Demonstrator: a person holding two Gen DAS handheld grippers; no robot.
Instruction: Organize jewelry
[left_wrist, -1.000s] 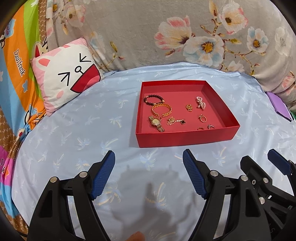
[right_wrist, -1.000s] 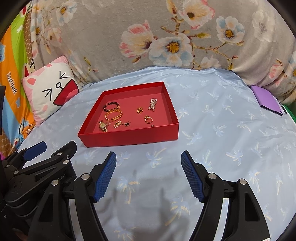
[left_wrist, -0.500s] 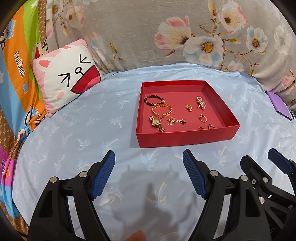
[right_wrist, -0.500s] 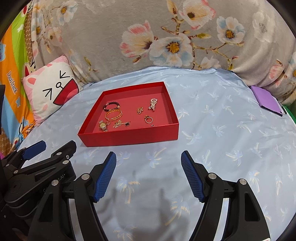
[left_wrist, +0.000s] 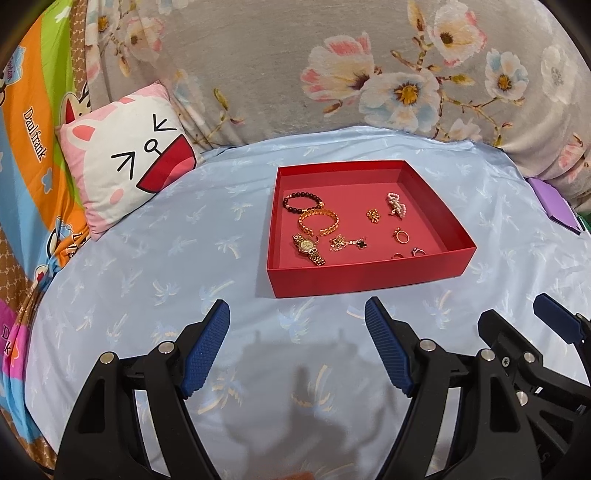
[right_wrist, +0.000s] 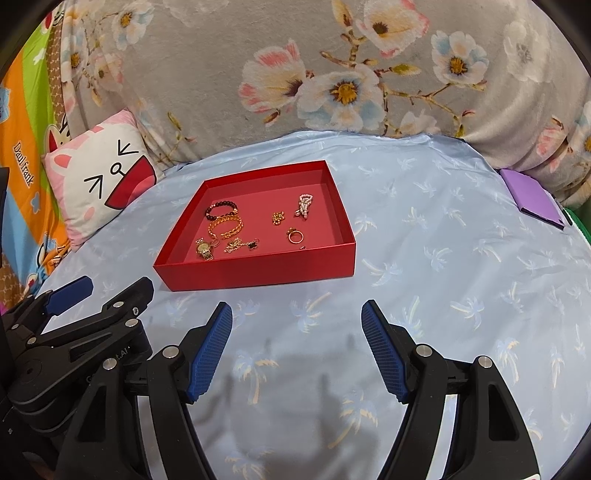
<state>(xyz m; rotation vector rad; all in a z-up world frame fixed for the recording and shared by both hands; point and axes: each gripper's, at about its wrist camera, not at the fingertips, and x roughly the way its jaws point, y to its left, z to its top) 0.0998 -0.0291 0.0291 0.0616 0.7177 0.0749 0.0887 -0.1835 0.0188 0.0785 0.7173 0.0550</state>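
Both grippers, left (left_wrist: 297, 347) and right (right_wrist: 296, 345), hover over the bed (left_wrist: 184, 258), jaws wide, holding nothing. All jewelry lies loose in the red box (left_wrist: 365, 282): fits either sorting pending or finished.

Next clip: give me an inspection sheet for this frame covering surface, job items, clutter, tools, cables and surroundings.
Surface: pale blue palm-print sheet, wrinkled.
Job's things: shallow red cardboard tray holding a black bead bracelet, gold chain bangle, gold wristwatch, gold clover necklace, pearl piece, small gold charm and small rings.
Clutter: purple flat case at the sheet's right edge.
Tools: left tool and right tool both open, empty, short of the tray.
Cables: nothing seen.
Surroundings: white-and-pink cat-face cushion, grey floral blanket.
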